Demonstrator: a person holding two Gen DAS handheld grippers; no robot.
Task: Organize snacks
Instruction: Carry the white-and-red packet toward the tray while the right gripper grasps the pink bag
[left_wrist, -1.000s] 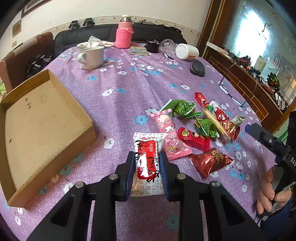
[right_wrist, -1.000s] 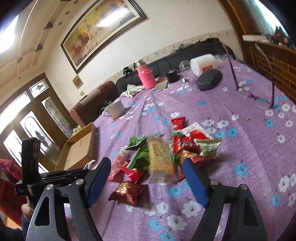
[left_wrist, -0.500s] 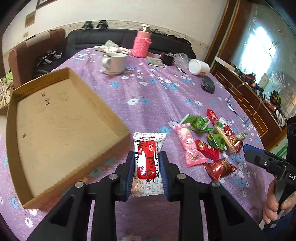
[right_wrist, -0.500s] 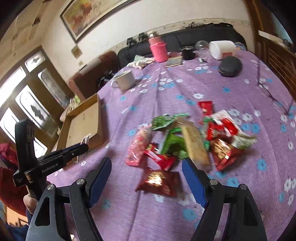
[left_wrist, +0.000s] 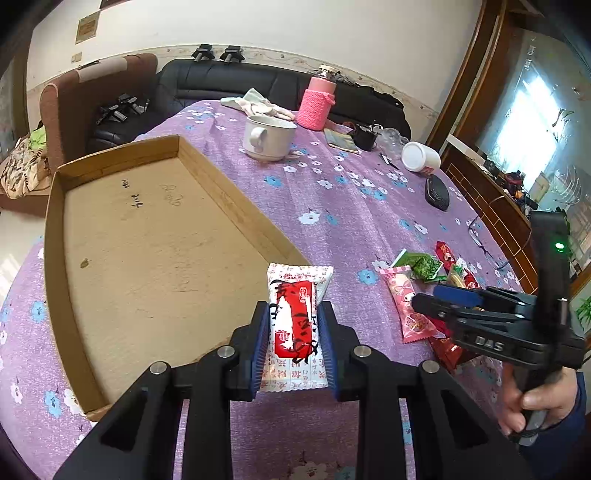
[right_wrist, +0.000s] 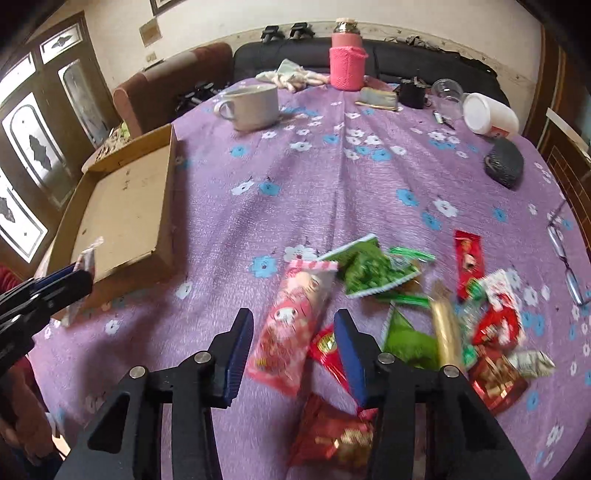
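The left gripper (left_wrist: 293, 345) pinches a red-and-white packet (left_wrist: 295, 325) between its fingers, and over the last second it has carried it away from the snack pile to the near right corner of the cardboard tray (left_wrist: 162, 236). In the left wrist view the packet's top now overlaps the tray's right wall, where a second ago the tray lay well off at 9 o'clock. I judge the drop is close: the packet needs only a short carry toward 10 o'clock to sit over the bare tray floor.

The right gripper (right_wrist: 293, 349) has swung over the pile (right_wrist: 424, 314) and its fingers have just been closing. A pink packet (right_wrist: 291, 325) now lies between them, but gaps show on both sides, so they are spread and not yet pressing it. A red wrapper (right_wrist: 328, 350) sits under the right finger at 3 o'clock and could be caught along with it.

The tray holds nothing yet, so most of the task remains. Its walls are low, so a small lift clears them. The worktop (right_wrist: 295, 192) between tray and pile is bare purple cloth, giving open room. The mug (right_wrist: 251, 107), pink bottle (right_wrist: 345, 62) and glasses (right_wrist: 563, 254) lie at 12 and 2 o'clock, well apart from either path. The tray's far left side hangs near the worktop's edge.
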